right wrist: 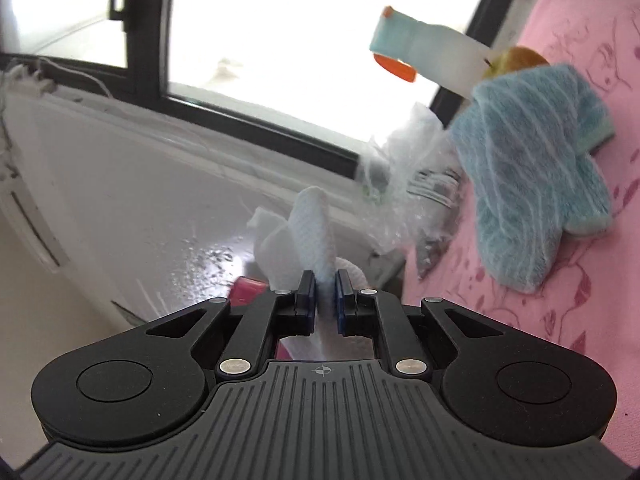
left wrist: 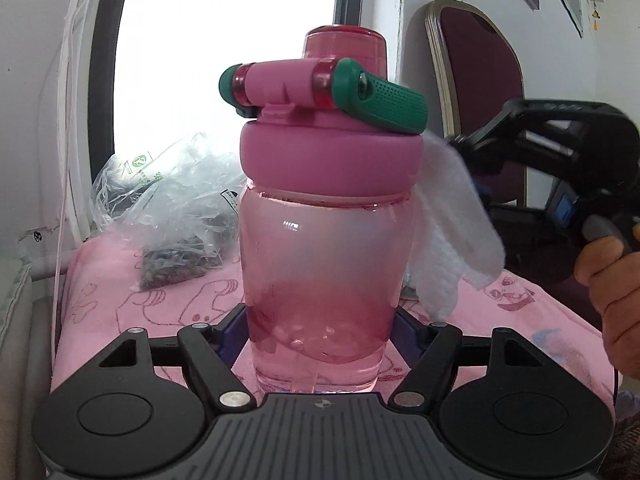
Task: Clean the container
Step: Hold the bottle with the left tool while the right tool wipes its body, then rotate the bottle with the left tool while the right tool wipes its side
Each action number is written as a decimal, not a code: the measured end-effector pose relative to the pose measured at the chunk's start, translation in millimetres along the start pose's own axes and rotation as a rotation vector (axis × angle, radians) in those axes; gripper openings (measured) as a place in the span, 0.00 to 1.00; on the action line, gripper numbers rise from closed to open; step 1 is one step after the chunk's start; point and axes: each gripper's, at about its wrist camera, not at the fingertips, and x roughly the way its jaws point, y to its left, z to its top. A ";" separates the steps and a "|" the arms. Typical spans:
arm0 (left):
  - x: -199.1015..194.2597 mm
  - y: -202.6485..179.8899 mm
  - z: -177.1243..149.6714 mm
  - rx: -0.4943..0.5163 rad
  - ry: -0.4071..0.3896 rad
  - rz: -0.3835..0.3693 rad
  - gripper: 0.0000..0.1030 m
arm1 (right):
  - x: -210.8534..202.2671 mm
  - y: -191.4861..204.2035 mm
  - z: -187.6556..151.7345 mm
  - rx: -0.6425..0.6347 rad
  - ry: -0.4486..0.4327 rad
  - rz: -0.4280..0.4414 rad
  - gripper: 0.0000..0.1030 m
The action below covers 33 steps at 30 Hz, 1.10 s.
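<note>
Right up close in the left wrist view, the left gripper (left wrist: 320, 322) clamps the base of the pink bottle (left wrist: 326, 216), which stands upright on a pink towel (left wrist: 120, 304). Only this view shows the bottle whole, with the white cloth (left wrist: 452, 224) touching its side. The right wrist view shows the right gripper (right wrist: 325, 294) pinching that cloth, with a blue cloth (right wrist: 528, 176) and crumpled plastic bag (right wrist: 400, 184) beyond.

1 pink bottle (left wrist: 324, 216) stands between the left gripper's (left wrist: 320, 320) fingers. 1 white wipe (right wrist: 316, 232) sits between the right gripper's (right wrist: 325, 296) fingers. 2 grippers in all. 1 plastic bag (left wrist: 176, 208) lies left of the left gripper's fingers. 1 blue cloth (right wrist: 532, 168), 1 white bottle (right wrist: 424, 52) and 1 fruit (right wrist: 516, 58) lie right of the right gripper. 1 chair (left wrist: 476, 92) stands beyond. 1 hand (left wrist: 616, 280) shows.
</note>
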 end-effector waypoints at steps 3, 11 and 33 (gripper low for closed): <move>-0.6 1.3 -0.1 -0.008 -0.001 0.001 0.69 | 21.3 -0.5 -6.1 -0.087 0.087 -0.274 0.12; 1.7 -0.7 0.5 0.005 0.003 0.015 0.69 | -5.9 27.2 -10.6 -0.260 0.003 -0.195 0.12; -3.3 -28.5 5.5 -0.135 -0.056 0.264 0.90 | 7.3 10.9 3.4 -0.283 -0.014 -0.567 0.12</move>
